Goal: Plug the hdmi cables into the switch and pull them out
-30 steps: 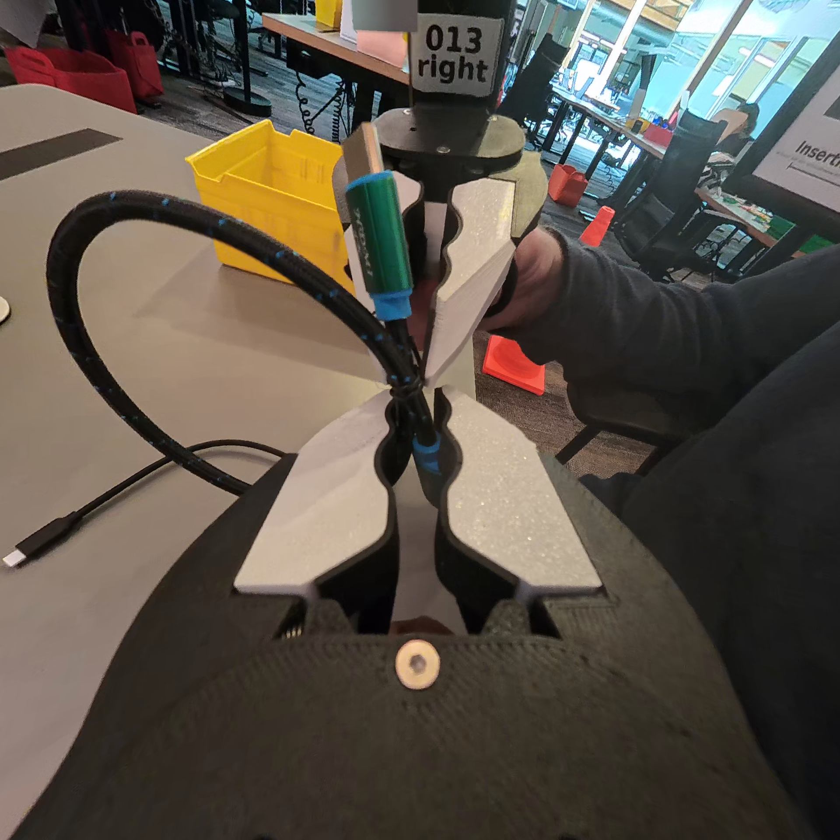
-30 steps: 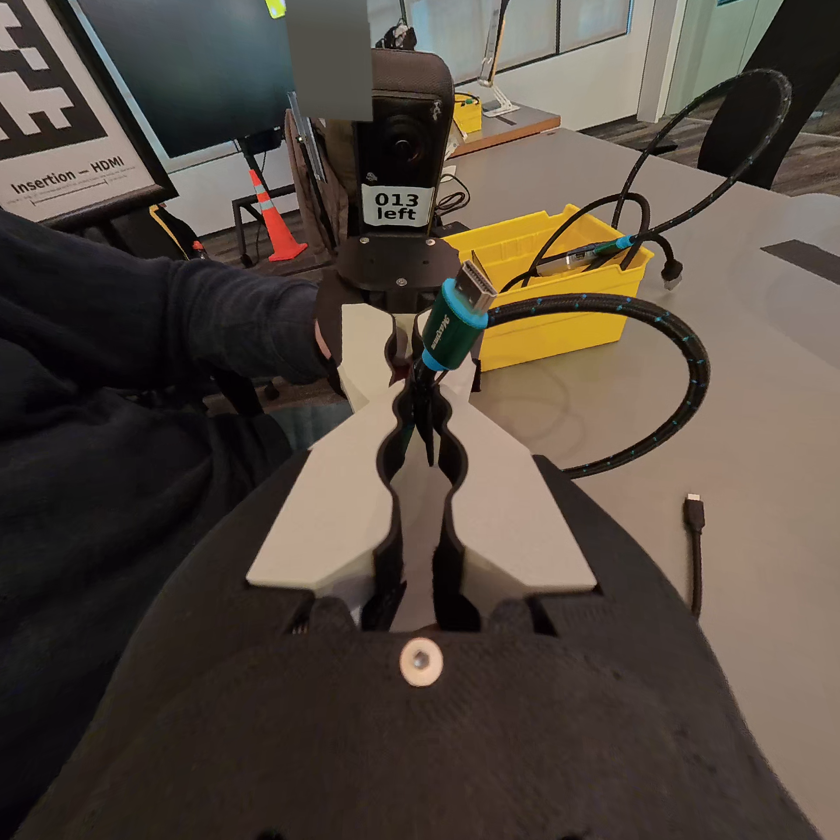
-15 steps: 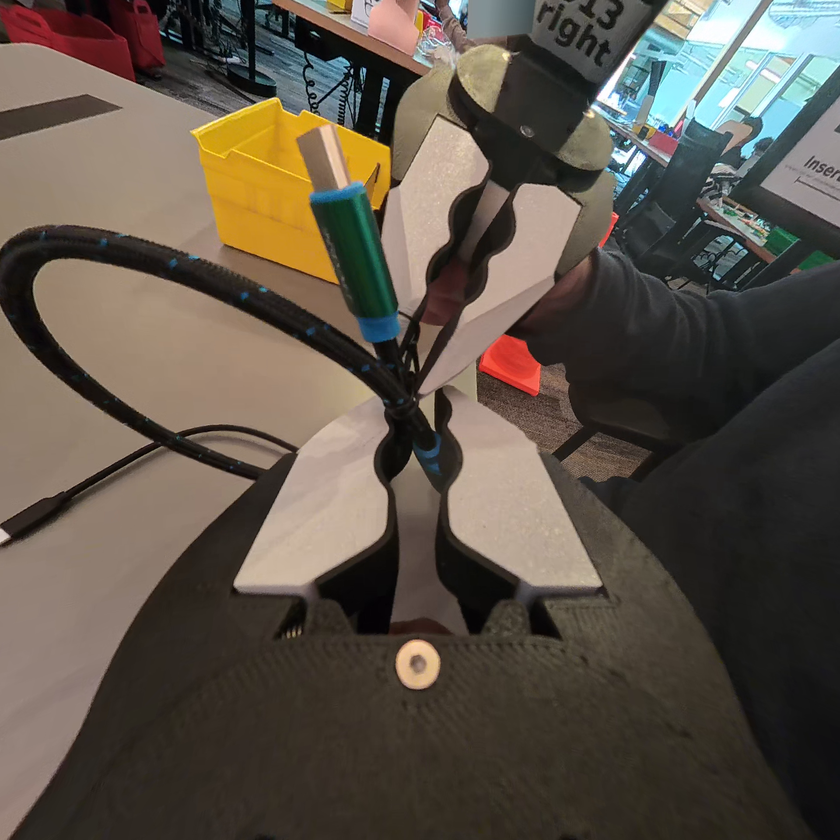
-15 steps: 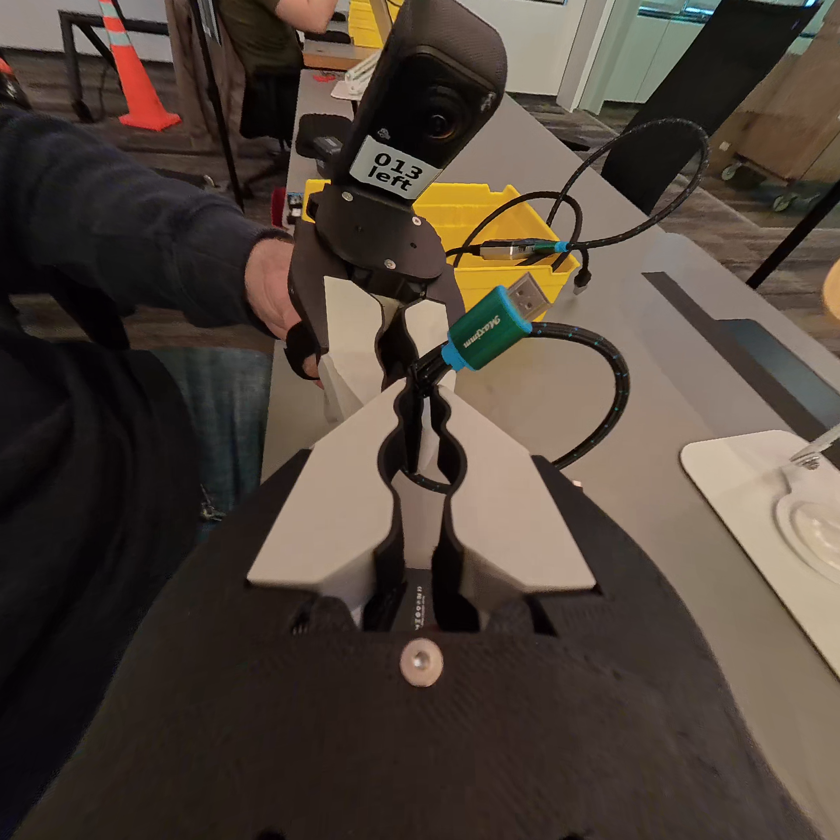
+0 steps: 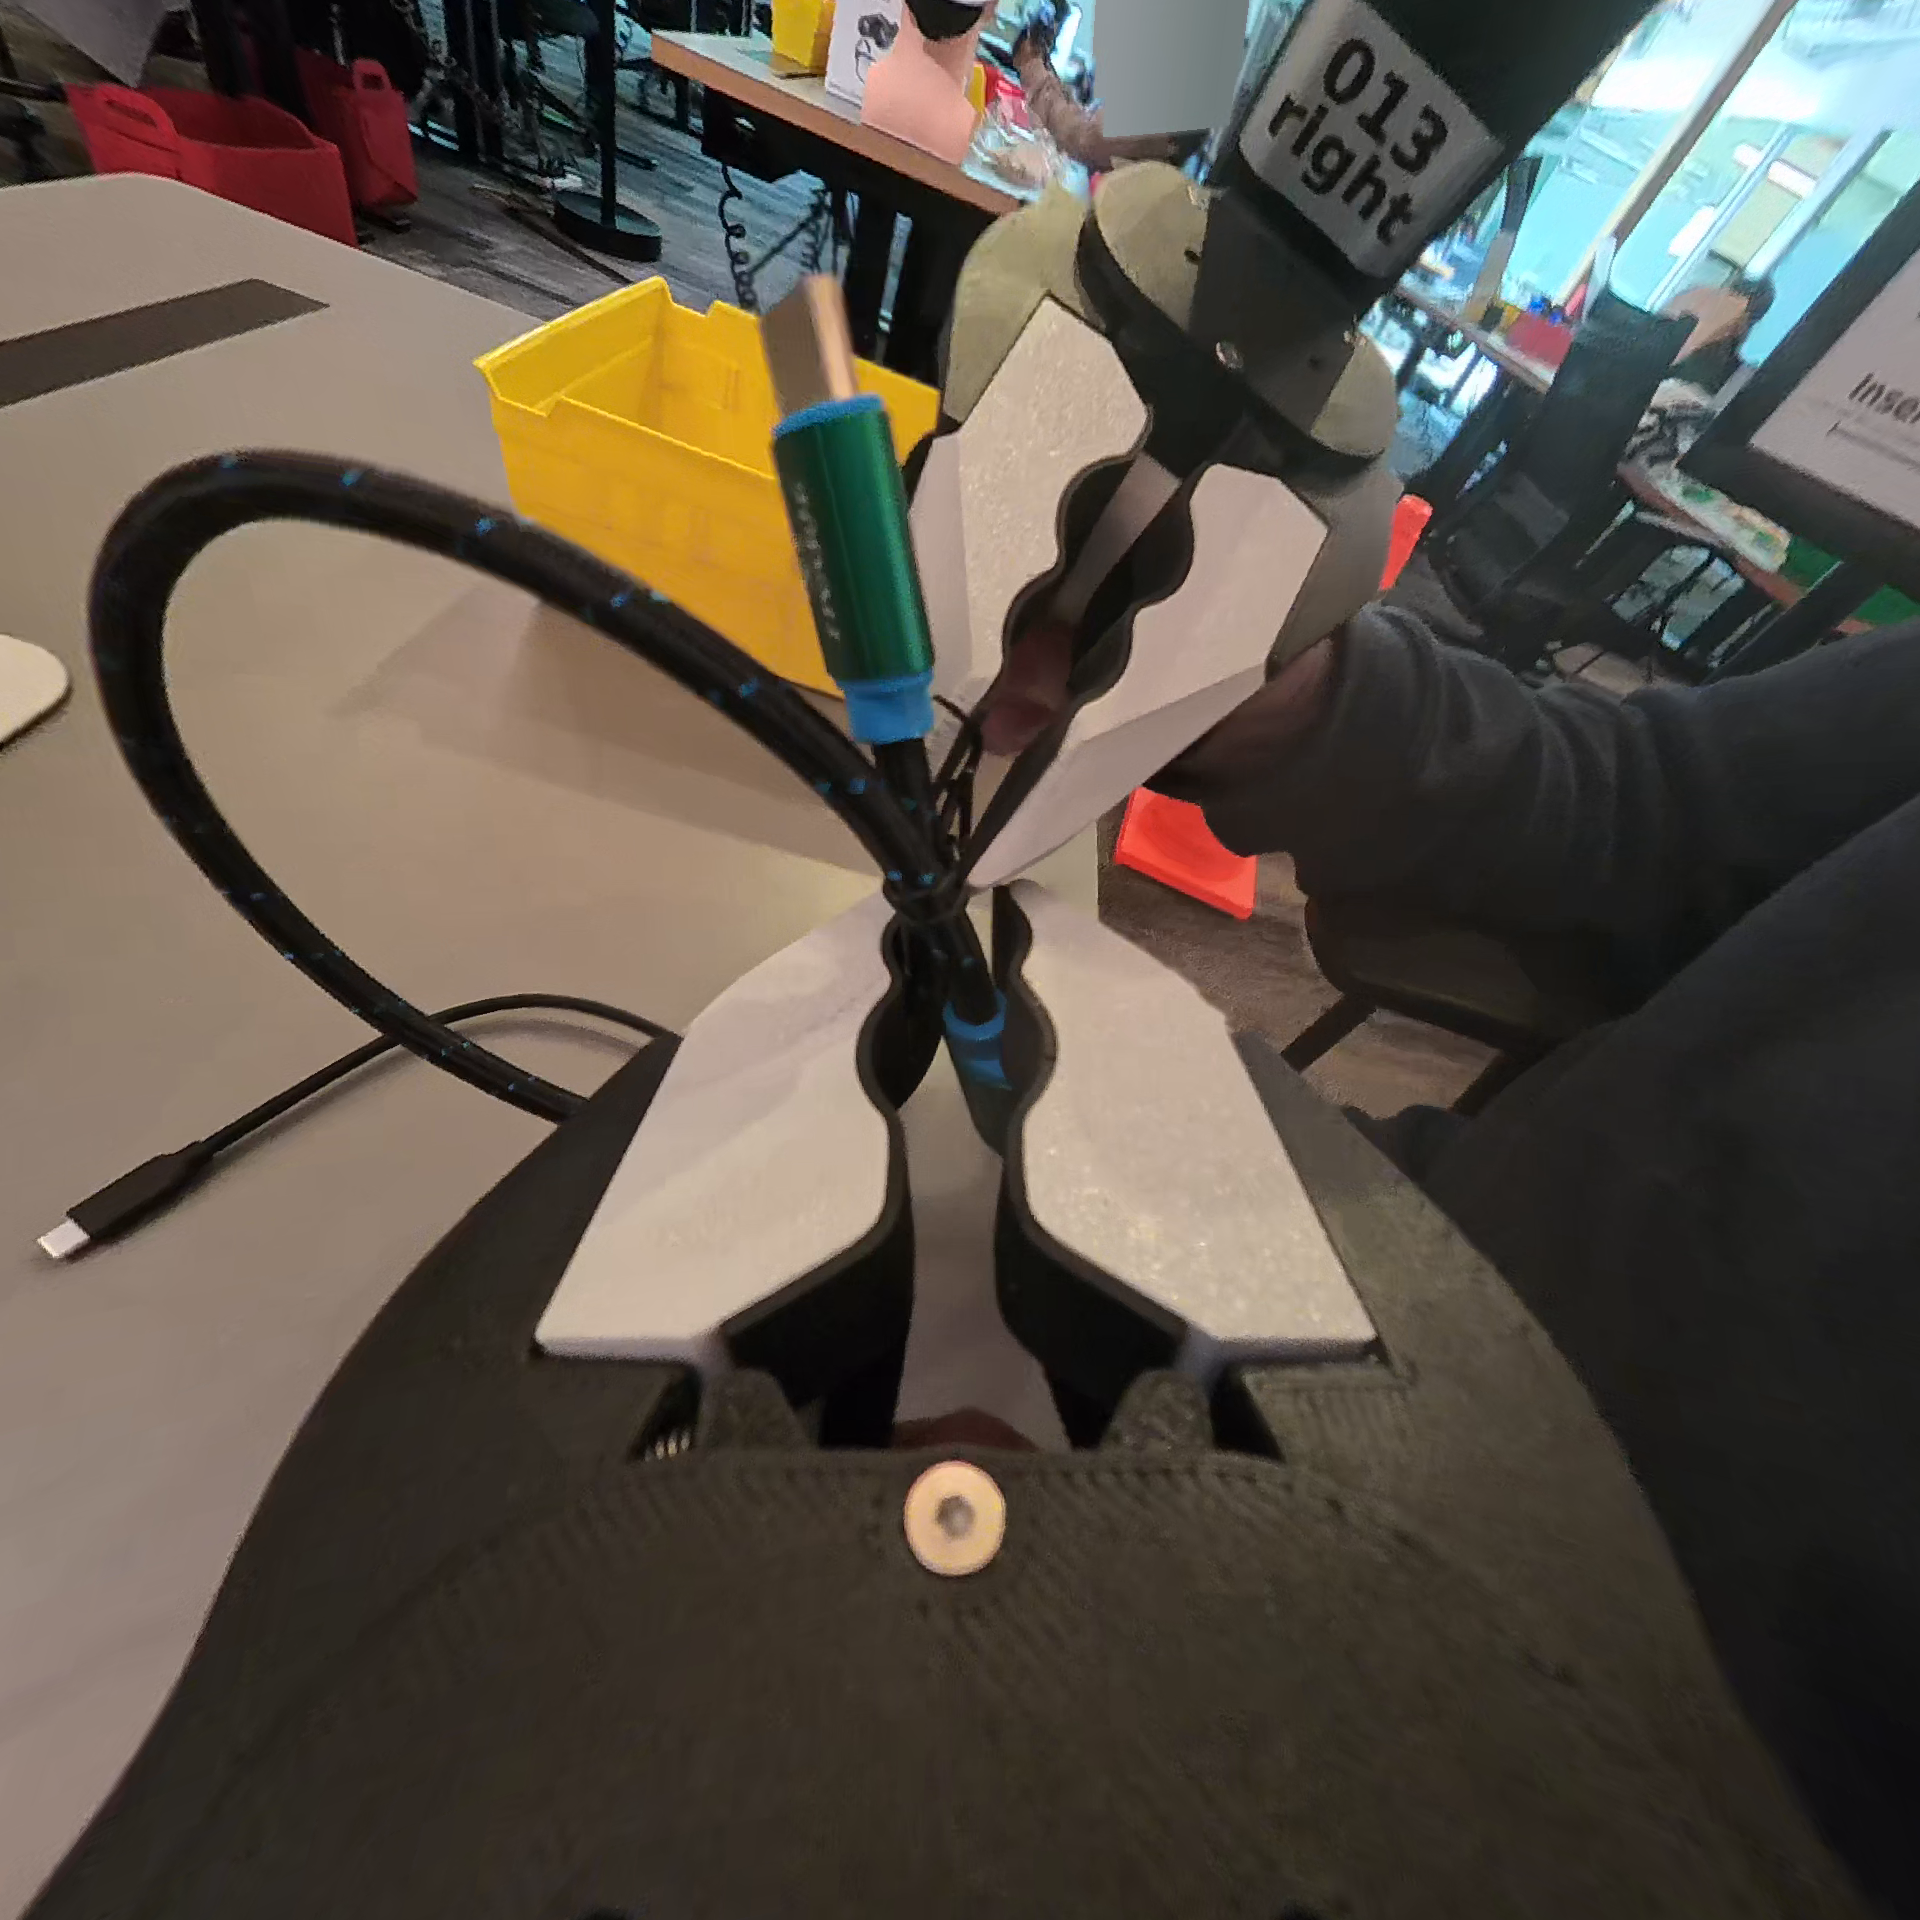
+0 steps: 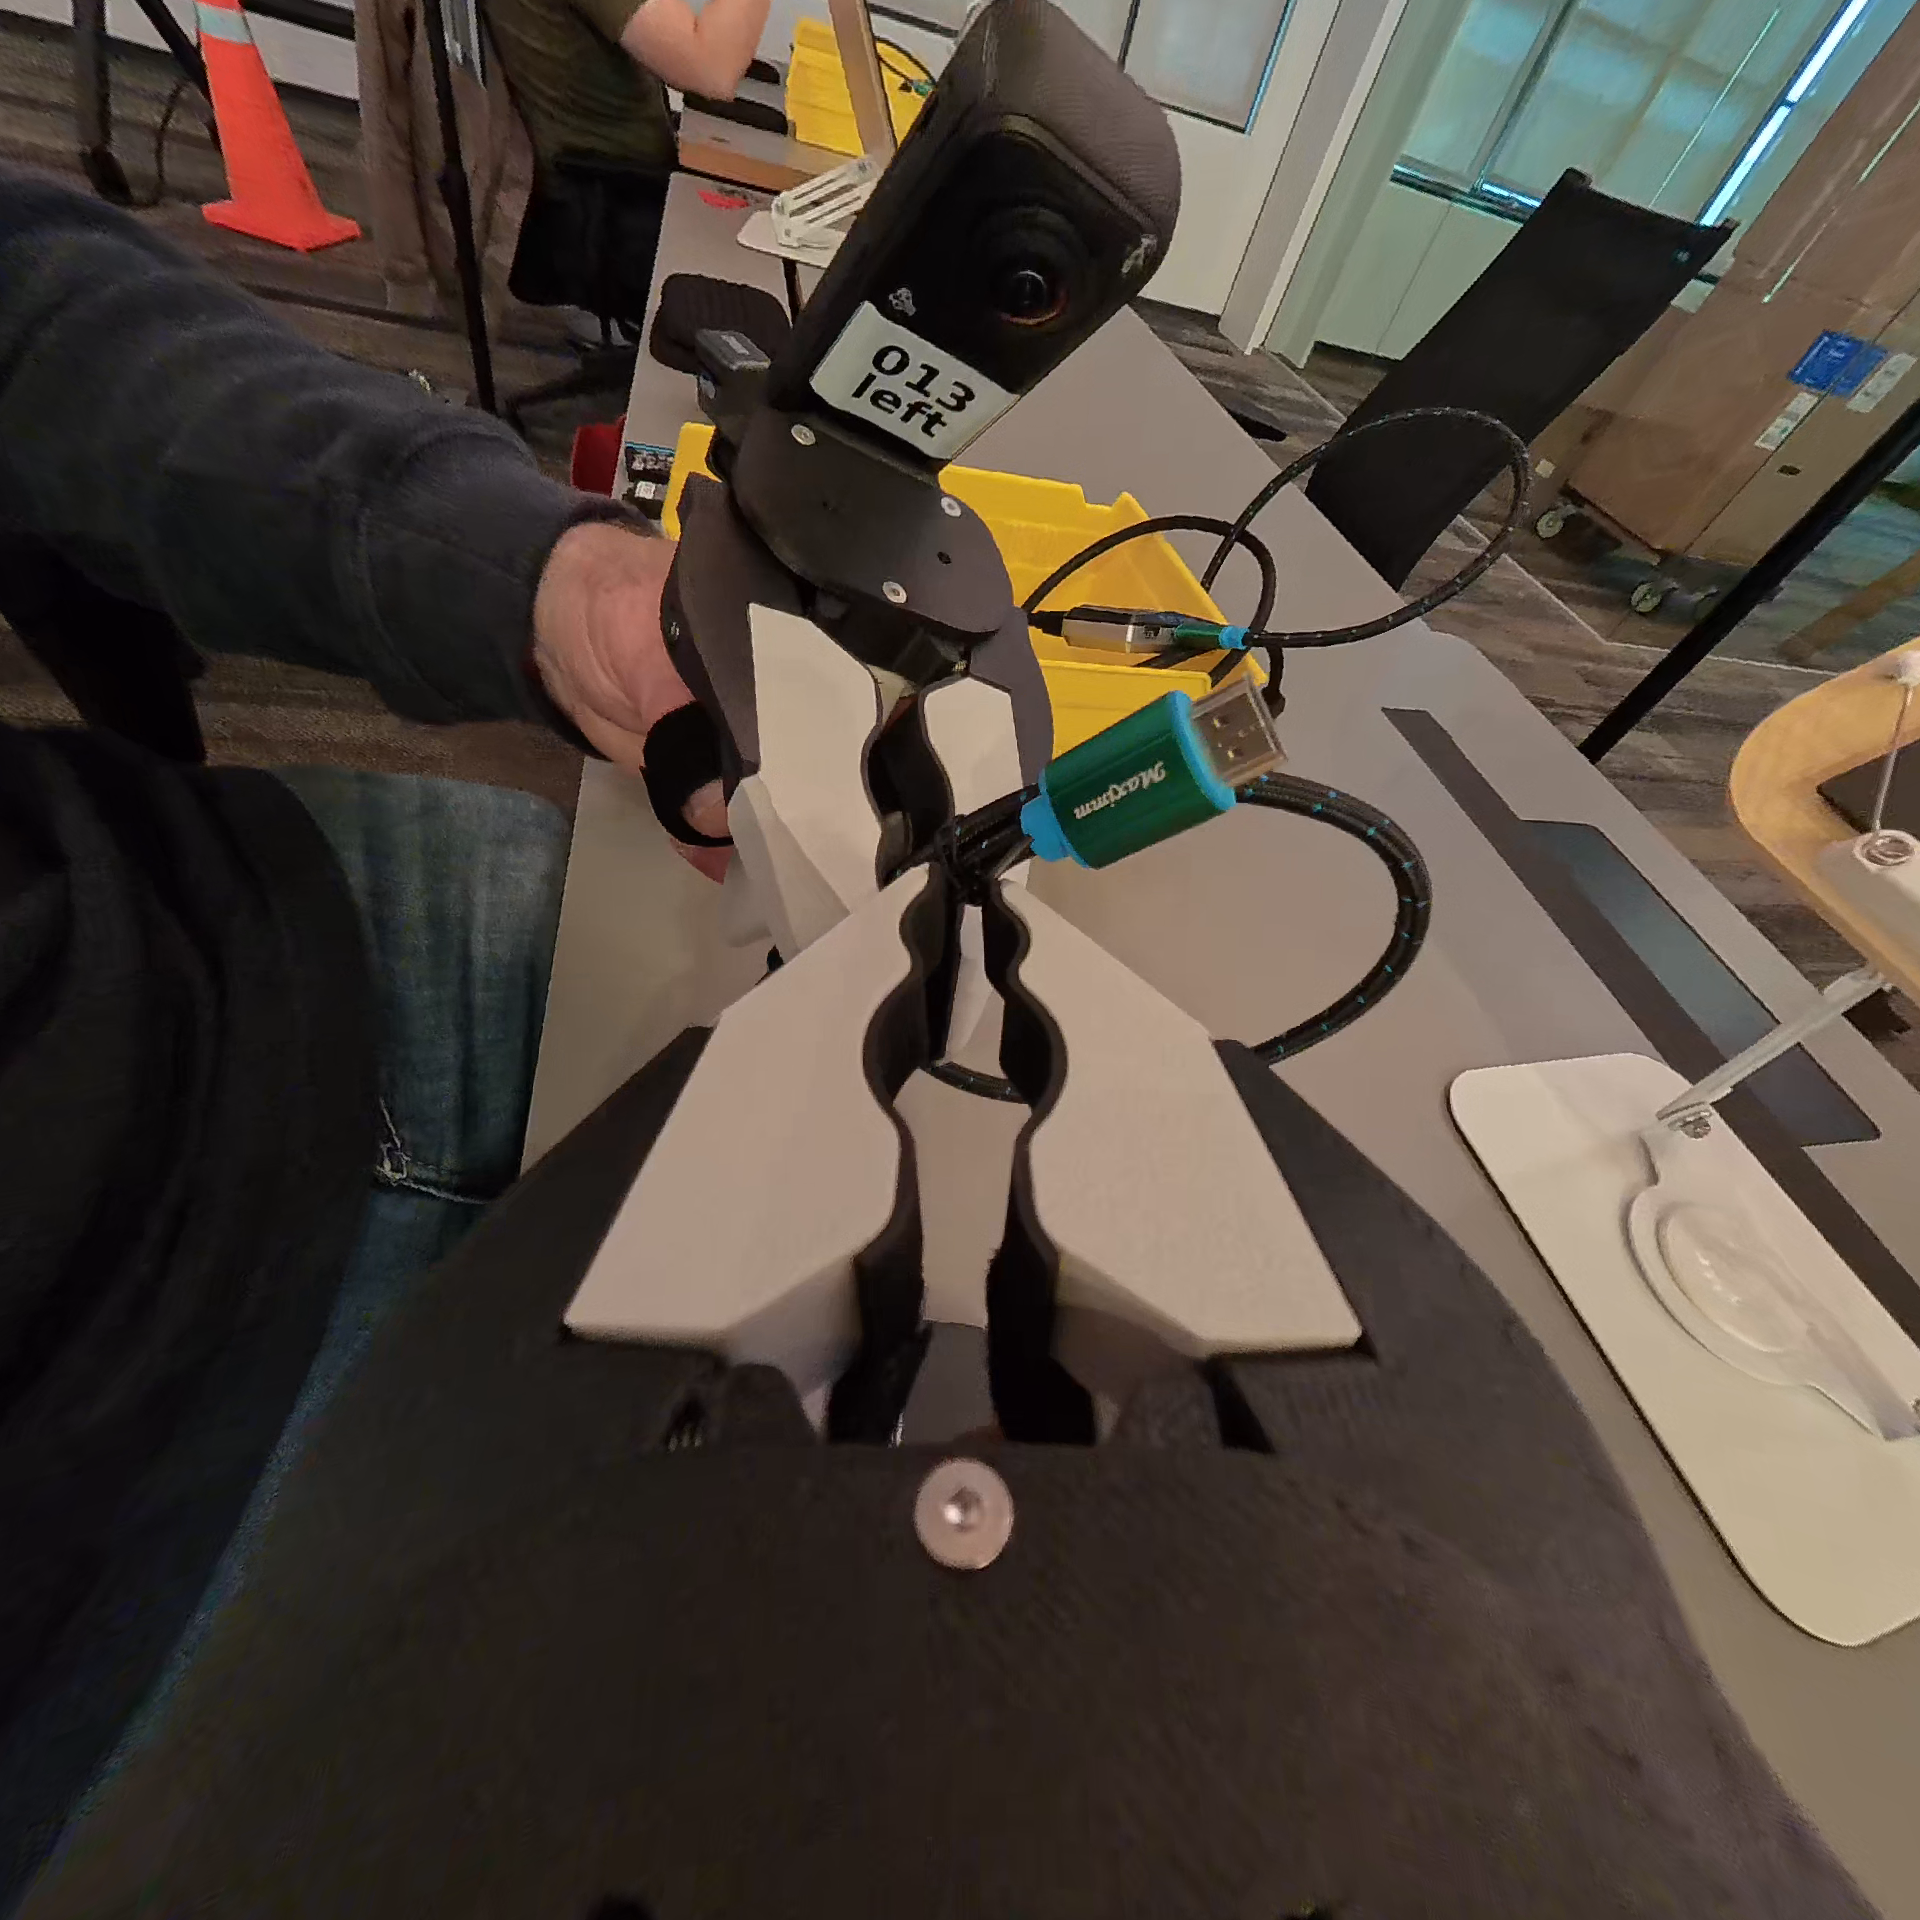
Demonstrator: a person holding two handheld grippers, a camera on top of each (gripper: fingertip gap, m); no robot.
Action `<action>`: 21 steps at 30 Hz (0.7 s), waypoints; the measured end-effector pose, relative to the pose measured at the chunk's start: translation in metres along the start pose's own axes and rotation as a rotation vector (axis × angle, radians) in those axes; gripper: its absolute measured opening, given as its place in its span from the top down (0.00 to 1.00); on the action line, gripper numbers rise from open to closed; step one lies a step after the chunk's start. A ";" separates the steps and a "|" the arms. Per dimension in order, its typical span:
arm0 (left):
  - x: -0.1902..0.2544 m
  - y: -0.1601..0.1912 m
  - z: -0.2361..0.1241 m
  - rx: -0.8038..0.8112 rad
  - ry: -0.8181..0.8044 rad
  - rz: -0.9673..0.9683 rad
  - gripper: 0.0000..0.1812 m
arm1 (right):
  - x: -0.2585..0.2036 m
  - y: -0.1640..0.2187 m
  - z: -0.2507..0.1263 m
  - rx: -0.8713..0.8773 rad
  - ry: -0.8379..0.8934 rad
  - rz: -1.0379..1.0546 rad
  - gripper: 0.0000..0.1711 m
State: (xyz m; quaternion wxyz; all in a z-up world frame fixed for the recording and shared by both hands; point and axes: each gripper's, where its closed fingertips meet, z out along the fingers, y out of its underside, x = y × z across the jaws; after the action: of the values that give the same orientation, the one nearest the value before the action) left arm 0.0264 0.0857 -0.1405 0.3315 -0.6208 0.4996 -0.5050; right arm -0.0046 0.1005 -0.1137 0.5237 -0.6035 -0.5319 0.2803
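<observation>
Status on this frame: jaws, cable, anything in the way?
Left gripper shut on HDMI cable; right gripper pinching its tie. Green plug free in air, unplugged. Switch not in view. Yellow bin behind.

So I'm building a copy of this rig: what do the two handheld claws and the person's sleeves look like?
Both match. The left claw and right claw each have a textured black body, two pale grey wedge fingers with wavy black inner pads, and a silver screw at the centre. Each carries a black camera housing with a white printed label. The person wears dark long sleeves.
</observation>
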 end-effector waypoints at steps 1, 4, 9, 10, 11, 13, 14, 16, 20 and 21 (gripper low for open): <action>0.001 0.001 0.000 -0.007 0.002 0.012 0.93 | -0.001 0.000 0.000 -0.003 0.000 -0.005 0.98; 0.001 0.001 -0.001 -0.010 0.025 -0.011 0.85 | 0.001 0.002 0.000 -0.026 0.014 -0.014 0.98; 0.003 -0.001 -0.004 0.002 0.033 0.025 0.81 | -0.002 0.008 0.002 -0.054 -0.016 -0.001 0.98; 0.003 -0.003 -0.005 0.007 0.023 0.033 0.82 | -0.003 0.008 0.002 -0.051 -0.015 -0.003 0.98; 0.002 -0.003 -0.006 0.007 0.016 0.035 0.84 | -0.003 0.007 0.002 -0.049 -0.019 -0.005 0.98; 0.001 -0.004 -0.007 0.013 0.016 0.031 0.86 | -0.004 0.006 0.002 -0.055 -0.016 -0.014 0.98; 0.001 -0.004 -0.007 0.016 0.017 0.029 0.86 | -0.004 0.006 0.002 -0.059 -0.012 -0.017 0.98; 0.001 -0.006 -0.008 0.023 0.020 0.025 0.84 | -0.004 0.009 0.002 -0.071 -0.013 -0.020 0.98; 0.001 -0.009 -0.011 0.029 0.020 0.027 0.82 | -0.005 0.010 0.003 -0.081 -0.017 -0.026 0.98; 0.002 -0.009 -0.011 0.030 0.020 0.026 0.82 | -0.005 0.010 0.003 -0.084 -0.020 -0.027 0.98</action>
State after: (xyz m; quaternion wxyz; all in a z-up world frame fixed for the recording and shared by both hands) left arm 0.0188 0.0878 -0.1288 0.3424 -0.6039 0.5034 -0.5145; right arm -0.0048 0.0979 -0.1251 0.4965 -0.6149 -0.5563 0.2568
